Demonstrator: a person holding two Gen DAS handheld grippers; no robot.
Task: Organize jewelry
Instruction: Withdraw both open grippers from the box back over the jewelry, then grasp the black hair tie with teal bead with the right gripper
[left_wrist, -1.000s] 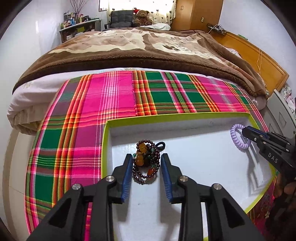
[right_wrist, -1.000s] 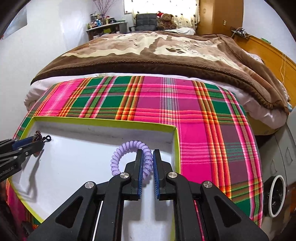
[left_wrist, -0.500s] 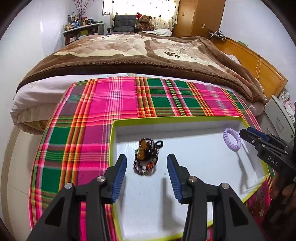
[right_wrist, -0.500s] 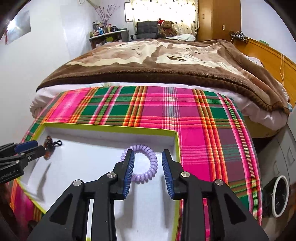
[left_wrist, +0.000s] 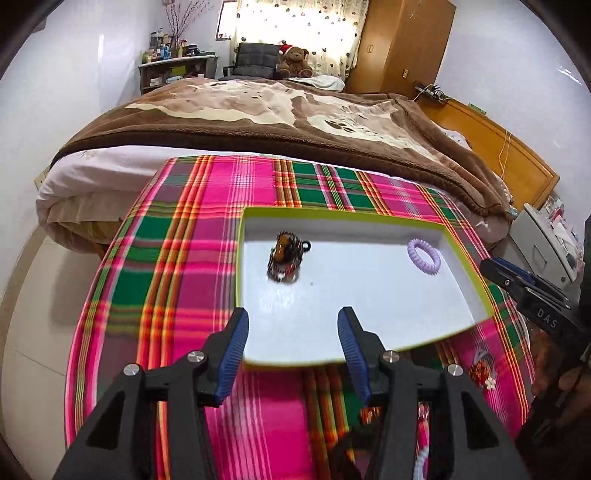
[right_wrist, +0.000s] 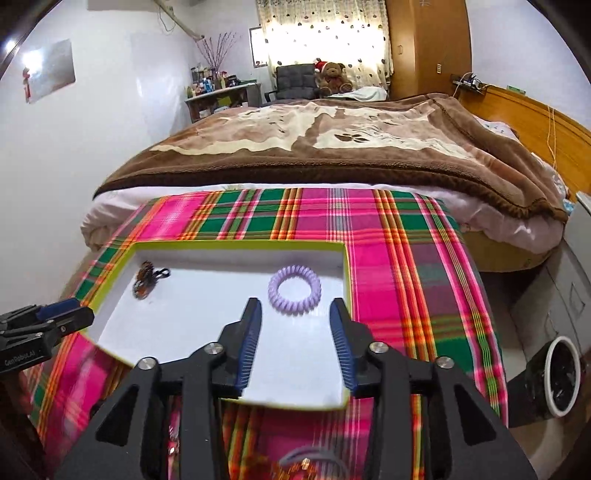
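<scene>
A white tray with a lime-green rim (left_wrist: 332, 214) (right_wrist: 236, 244) lies on a plaid cloth. In it lie a dark beaded bracelet bundle (left_wrist: 284, 260) (right_wrist: 144, 281) at the left and a lilac coil hair tie (left_wrist: 424, 256) (right_wrist: 294, 289) at the right. My left gripper (left_wrist: 293, 339) is open and empty, raised over the tray's near edge, well short of the bracelets. My right gripper (right_wrist: 295, 338) is open and empty, just short of the hair tie. Each gripper shows at the edge of the other's view.
The pink and green plaid cloth (left_wrist: 177, 258) (right_wrist: 399, 266) covers the bed end. More small jewelry (left_wrist: 482, 365) lies on the cloth near the tray's front. A brown blanket (right_wrist: 332, 147) covers the bed behind. A cabinet (left_wrist: 550, 243) stands at the right.
Both grippers let go of their items, opened wide and drew back and up from the tray. The bracelets and hair tie stay in the tray.
</scene>
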